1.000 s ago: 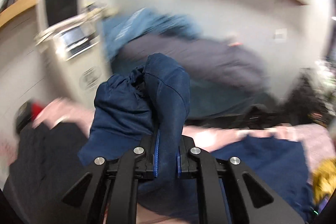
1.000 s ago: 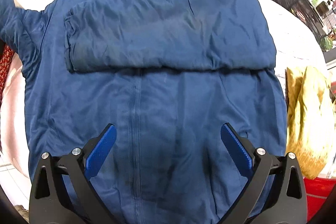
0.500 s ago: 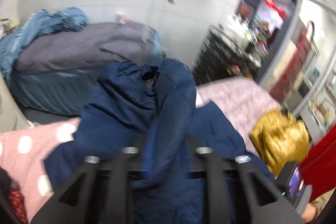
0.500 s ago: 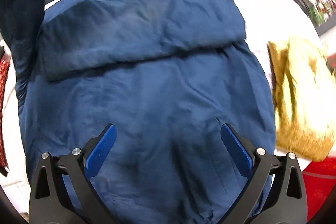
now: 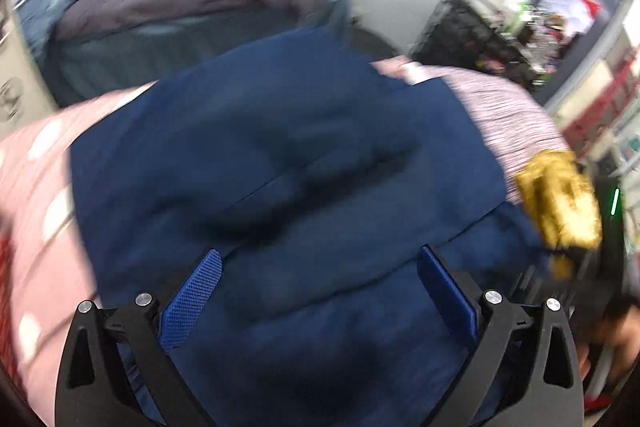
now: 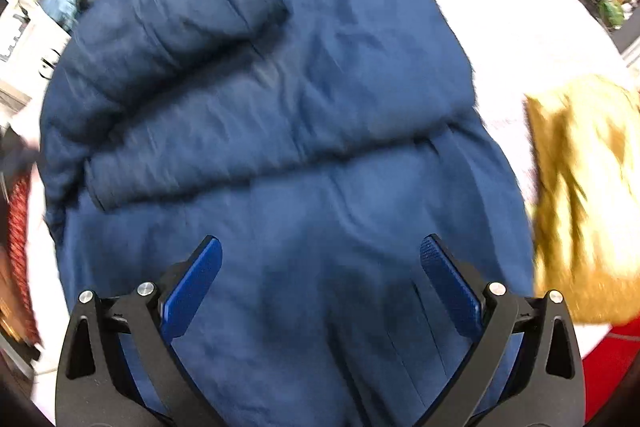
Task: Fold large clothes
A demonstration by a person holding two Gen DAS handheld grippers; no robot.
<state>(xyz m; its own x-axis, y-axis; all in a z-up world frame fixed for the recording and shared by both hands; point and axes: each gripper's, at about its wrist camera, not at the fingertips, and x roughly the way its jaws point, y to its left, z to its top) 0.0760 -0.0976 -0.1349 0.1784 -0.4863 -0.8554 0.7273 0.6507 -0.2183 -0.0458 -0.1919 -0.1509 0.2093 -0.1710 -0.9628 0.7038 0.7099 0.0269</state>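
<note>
A large navy blue jacket [image 6: 304,131] lies spread on the pale table, both sleeves folded across its chest; the left sleeve [image 6: 176,27] lies on top at the upper left. It also fills the left wrist view [image 5: 280,155], which is blurred. My left gripper [image 5: 318,273] is open and empty, just above the jacket's lower body. My right gripper [image 6: 320,267] is open and empty above the jacket's lower front.
A gold garment [image 6: 580,195] lies to the right of the jacket, also in the left wrist view [image 5: 560,203]. A pile of grey and teal clothes [image 5: 192,11] sits behind. A pink dotted cover [image 5: 36,187] shows at left. A red item [image 6: 608,359] is at lower right.
My left gripper carried the sleeve across to the right, opened and let it drop onto the jacket's chest. The right gripper stayed open and shifted slightly over the jacket.
</note>
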